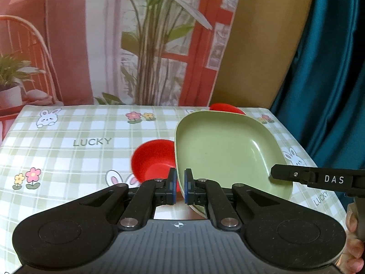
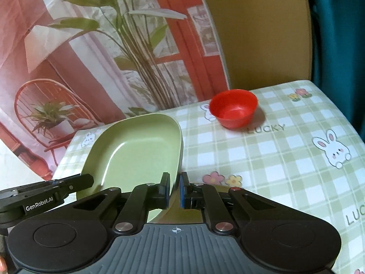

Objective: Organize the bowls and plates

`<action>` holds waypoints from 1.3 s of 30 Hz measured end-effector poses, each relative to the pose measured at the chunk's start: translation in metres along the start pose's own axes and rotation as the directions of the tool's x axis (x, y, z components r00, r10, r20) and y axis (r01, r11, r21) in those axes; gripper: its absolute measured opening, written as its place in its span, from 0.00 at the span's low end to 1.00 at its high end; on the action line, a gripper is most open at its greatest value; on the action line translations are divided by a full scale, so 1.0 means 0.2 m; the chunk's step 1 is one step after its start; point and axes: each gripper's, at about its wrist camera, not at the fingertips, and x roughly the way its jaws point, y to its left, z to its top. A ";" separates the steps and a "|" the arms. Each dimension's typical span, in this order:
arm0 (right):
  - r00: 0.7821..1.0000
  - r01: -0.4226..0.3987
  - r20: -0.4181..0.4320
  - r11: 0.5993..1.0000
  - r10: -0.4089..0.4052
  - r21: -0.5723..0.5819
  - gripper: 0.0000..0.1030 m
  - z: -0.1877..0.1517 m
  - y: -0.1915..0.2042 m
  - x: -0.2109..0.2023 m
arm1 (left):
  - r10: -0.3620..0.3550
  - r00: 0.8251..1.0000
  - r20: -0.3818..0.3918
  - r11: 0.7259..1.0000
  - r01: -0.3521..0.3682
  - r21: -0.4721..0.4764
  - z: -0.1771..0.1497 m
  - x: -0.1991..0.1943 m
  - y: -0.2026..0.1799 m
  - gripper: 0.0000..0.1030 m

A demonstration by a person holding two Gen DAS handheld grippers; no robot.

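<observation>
A green squarish plate (image 1: 223,146) is held up off the checked tablecloth, tilted. My left gripper (image 1: 180,186) is shut on its left rim. My right gripper (image 2: 174,189) is shut on its right rim; the plate also shows in the right wrist view (image 2: 136,150). A red bowl (image 1: 152,159) sits on the table just left of the plate, partly hidden by it. A second red bowl (image 2: 233,108) sits upright near the table's far edge; only its rim shows in the left wrist view (image 1: 225,108) behind the plate.
The table (image 1: 68,137) wears a green checked cloth with rabbits and flowers. A printed backdrop (image 1: 114,45) hangs behind it, a teal curtain (image 1: 330,68) to the right. The table's right edge (image 2: 342,114) lies near the far bowl.
</observation>
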 end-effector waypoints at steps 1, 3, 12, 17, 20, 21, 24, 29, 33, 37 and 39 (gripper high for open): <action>1.000 0.004 0.000 1.000 -0.004 0.003 0.08 -0.01 -0.01 -0.01 | -0.005 1.000 -0.002 1.000 0.005 0.006 0.00 0.00 -0.02 0.07; 1.000 0.011 -0.003 1.000 -0.011 0.007 0.08 -0.03 -0.05 -0.03 | -0.014 1.000 -0.007 1.000 0.014 0.016 -0.01 0.01 -0.05 0.07; 0.999 0.043 -0.019 0.999 -0.043 0.026 0.08 -0.09 -0.17 -0.08 | -0.042 0.999 -0.032 0.998 0.044 0.049 -0.07 0.04 -0.14 0.07; 0.998 0.055 -0.030 0.998 -0.054 0.030 0.08 -0.13 -0.21 -0.10 | -0.048 0.998 -0.047 0.996 0.052 0.068 -0.09 0.05 -0.17 0.07; 0.998 0.058 -0.036 0.998 -0.056 0.039 0.08 -0.15 -0.23 -0.10 | -0.049 0.997 -0.052 0.995 0.053 0.081 -0.10 0.05 -0.18 0.08; 0.998 0.059 -0.038 0.997 -0.058 0.042 0.08 -0.15 -0.23 -0.10 | -0.050 0.997 -0.055 0.995 0.055 0.082 -0.10 0.05 -0.18 0.08; 0.997 0.064 -0.043 0.997 -0.062 0.048 0.08 -0.16 -0.25 -0.11 | -0.055 0.996 -0.065 0.995 0.060 0.083 -0.11 0.06 -0.19 0.08; 0.997 0.070 -0.049 0.996 -0.068 0.050 0.08 -0.17 -0.26 -0.11 | -0.060 0.995 -0.080 0.993 0.068 0.095 -0.12 0.08 -0.20 0.08; 0.996 0.077 -0.058 0.996 -0.074 0.051 0.08 -0.18 -0.27 -0.10 | -0.062 0.994 -0.093 0.992 0.072 0.101 -0.13 0.09 -0.20 0.08; 0.995 0.083 -0.065 0.995 -0.079 0.053 0.08 -0.19 -0.28 -0.09 | -0.061 0.993 -0.101 0.991 0.072 0.109 -0.14 0.11 -0.21 0.09; 0.994 0.087 -0.071 0.995 -0.083 0.054 0.08 -0.20 -0.29 -0.07 | -0.058 0.992 -0.109 0.991 0.070 0.111 -0.15 0.12 -0.22 0.09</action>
